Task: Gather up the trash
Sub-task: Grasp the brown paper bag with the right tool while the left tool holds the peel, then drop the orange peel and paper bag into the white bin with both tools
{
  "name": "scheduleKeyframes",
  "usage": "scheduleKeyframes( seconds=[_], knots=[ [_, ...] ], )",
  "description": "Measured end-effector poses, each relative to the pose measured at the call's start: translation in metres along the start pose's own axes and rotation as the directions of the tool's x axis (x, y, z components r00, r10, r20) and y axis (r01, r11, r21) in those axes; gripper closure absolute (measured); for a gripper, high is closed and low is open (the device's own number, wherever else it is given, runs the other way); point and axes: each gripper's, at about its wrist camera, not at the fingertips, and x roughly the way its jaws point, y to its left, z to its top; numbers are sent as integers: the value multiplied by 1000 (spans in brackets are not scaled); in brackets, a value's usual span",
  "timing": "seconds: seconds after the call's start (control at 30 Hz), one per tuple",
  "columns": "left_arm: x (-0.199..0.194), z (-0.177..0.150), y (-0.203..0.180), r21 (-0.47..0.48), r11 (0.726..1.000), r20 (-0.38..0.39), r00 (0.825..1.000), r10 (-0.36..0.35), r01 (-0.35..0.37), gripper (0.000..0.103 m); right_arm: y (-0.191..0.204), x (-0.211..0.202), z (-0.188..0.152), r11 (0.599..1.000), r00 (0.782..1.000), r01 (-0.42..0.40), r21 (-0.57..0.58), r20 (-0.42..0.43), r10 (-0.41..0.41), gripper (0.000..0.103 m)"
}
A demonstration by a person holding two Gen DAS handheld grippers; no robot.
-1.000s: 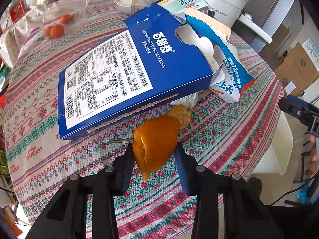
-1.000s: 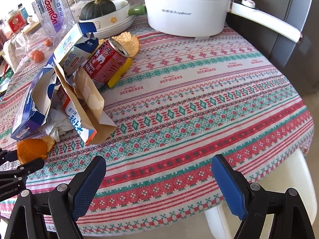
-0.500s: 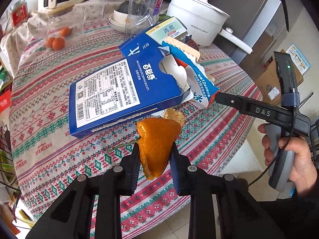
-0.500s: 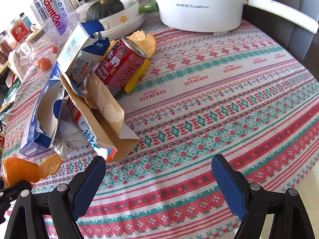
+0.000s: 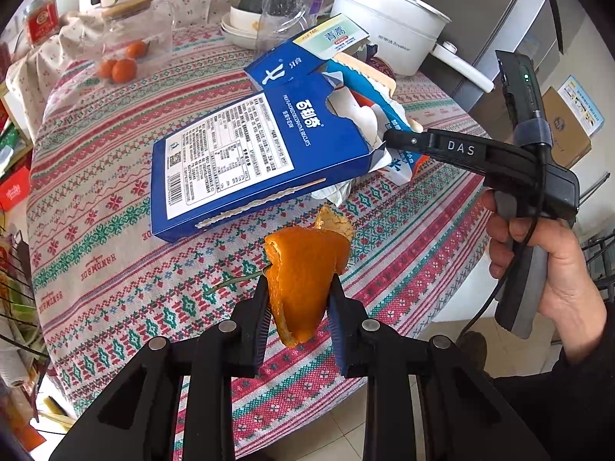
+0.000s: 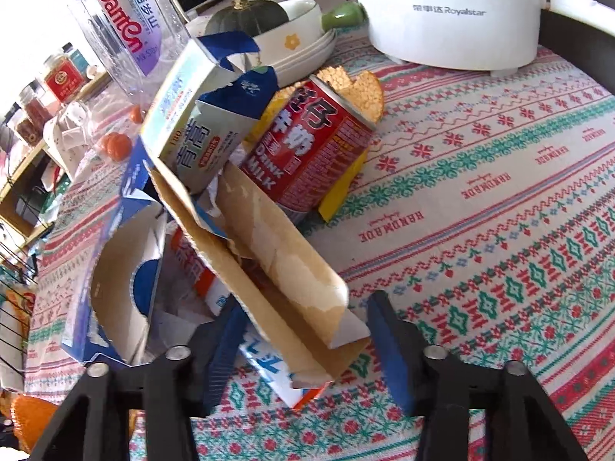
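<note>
Two pieces are in play: the curled orange peel [image 5: 303, 280], lifted clear of the big blue biscuit box [image 5: 246, 161], is clamped by the left gripper [image 5: 298, 319]; the right gripper [image 6: 307, 330], newly arrived beside that box, is being closed around the torn brown-lined carton [image 6: 284, 276].

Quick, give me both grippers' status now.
Left gripper: shut on the orange peel.
Right gripper: jaws closing around the torn carton, not yet clamped.
</note>
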Motion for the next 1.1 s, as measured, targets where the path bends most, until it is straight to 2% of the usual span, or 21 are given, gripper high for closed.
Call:
scheduleKeyframes(
  seconds=[0.03, 0.2, 0.47, 0.73, 1.1],
  knots=[
    [0, 0, 0, -4, 1000, 0, 1000, 0, 0, 74, 1, -2, 0, 1000, 1000, -3, 3, -2, 3, 80],
    [-1, 3, -7, 1, 1000, 10, 1000, -9, 9, 74, 4, -18, -1, 1000, 1000, -12, -27, -25, 11, 88],
    [3, 6, -39, 55, 998, 13, 999, -31, 31, 74, -11, -64, -7, 999, 999, 13, -37, -35, -14, 91],
    [7, 10, -82, 111, 992, 25, 998, -64, 61, 74, -54, -113, -20, 997, 997, 75, 3, -31, -74, 92],
    [20, 13, -159, 207, 969, 18, 990, -140, 134, 74, -120, -180, -43, 982, 986, 167, 90, -3, -168, 92]
  ],
)
